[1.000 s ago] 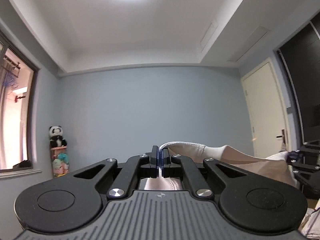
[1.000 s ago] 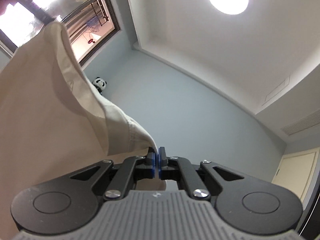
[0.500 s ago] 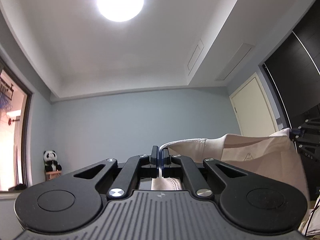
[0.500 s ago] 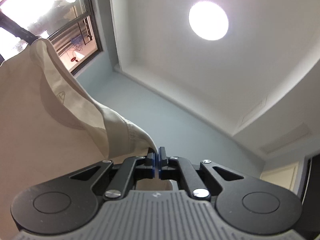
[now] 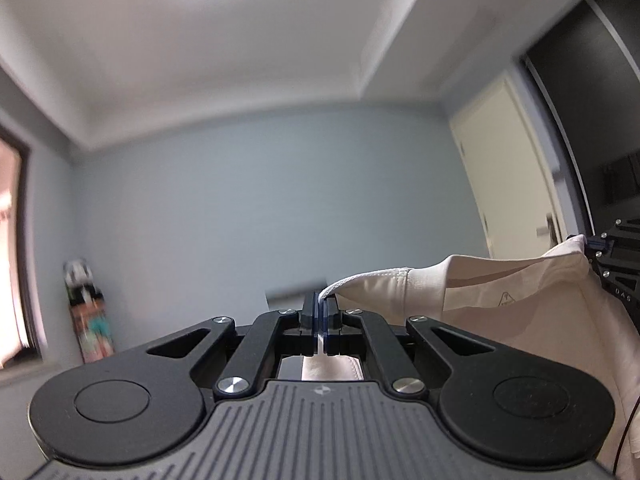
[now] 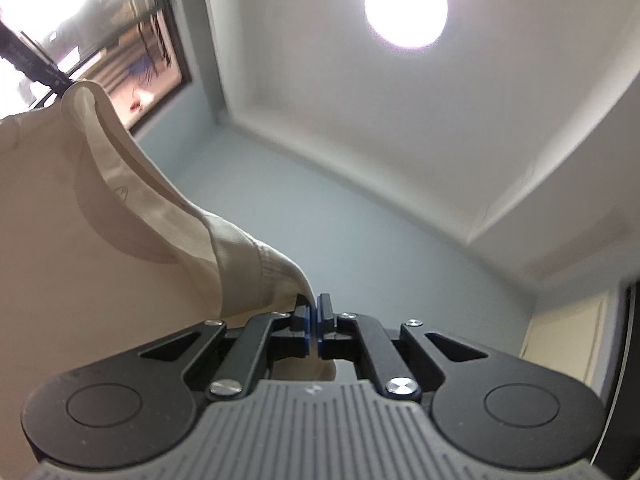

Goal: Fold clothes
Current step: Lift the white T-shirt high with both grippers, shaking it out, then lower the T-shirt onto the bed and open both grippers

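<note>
Shirt (image 5: 500,312) hangs pinched between both closed claws.

Blurred: panda toy (image 5: 82,280) by the wall, window (image 5: 12,248) cut by left edge. Cream shirt (image 5: 520,312) running off right and bottom edges; lower part hidden behind left gripper (image 5: 321,320).

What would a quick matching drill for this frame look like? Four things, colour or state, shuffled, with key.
Things:
1. left tongs
2. shirt
3. door
4. wall

Colour or state:
A. pale blue
B. cream, closed
C. beige, held up in the air
D. shut on shirt fabric

Pairs: 1-D, 2-C, 3-B, 4-A
</note>
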Demonstrator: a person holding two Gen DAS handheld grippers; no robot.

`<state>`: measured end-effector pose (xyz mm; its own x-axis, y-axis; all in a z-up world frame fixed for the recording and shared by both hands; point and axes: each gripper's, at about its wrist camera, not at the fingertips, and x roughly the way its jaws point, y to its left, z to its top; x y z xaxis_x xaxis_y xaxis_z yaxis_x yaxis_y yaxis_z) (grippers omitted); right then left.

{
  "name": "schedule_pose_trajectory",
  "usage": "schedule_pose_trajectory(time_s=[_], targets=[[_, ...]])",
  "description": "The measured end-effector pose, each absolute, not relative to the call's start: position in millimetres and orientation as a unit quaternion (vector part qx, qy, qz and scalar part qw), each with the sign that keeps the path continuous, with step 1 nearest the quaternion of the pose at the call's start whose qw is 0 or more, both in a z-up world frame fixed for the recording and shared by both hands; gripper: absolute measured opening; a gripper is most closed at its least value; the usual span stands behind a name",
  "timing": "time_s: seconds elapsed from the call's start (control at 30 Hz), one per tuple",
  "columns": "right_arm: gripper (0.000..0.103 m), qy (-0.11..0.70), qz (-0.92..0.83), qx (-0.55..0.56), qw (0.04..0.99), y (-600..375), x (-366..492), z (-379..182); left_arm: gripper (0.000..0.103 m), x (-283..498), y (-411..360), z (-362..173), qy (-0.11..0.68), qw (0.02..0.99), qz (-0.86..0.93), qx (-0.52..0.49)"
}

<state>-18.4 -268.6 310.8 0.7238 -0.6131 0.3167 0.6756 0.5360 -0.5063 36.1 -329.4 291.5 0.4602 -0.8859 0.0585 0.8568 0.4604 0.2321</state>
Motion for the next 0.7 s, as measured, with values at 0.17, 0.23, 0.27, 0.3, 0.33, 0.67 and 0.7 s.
schedule_pose_trajectory(time_s=[0.17,0.23,0.27,0.3,0.33,0.67,0.7], targets=[[0.004,0.036,-0.363,-0.255,0.896,-335,46,249,0.001,95,-418,202,0.02,0.843,-0.523,0.125],[0.004,0.073,-0.359,-0.237,0.9,-362,69,218,0.001,119,-454,161,0.059,0.839,-0.522,0.145],[0.004,0.092,-0.357,-0.229,0.901,-377,83,201,0.001,134,-471,142,0.079,0.836,-0.521,0.154],[0.004,0.112,-0.355,-0.221,0.902,-392,97,185,0.001,148,-489,123,0.099,0.833,-0.52,0.163],[0.004,0.131,-0.353,-0.211,0.902,-405,112,168,0.001,161,-507,103,0.119,0.83,-0.518,0.171],[0.004,0.281,-0.344,-0.081,0.892,-548,246,-7,0.001,281,-640,-65,0.278,0.815,-0.456,0.225],[0.004,0.293,-0.345,-0.068,0.889,-559,253,-22,0.001,288,-647,-78,0.292,0.813,-0.451,0.225]])
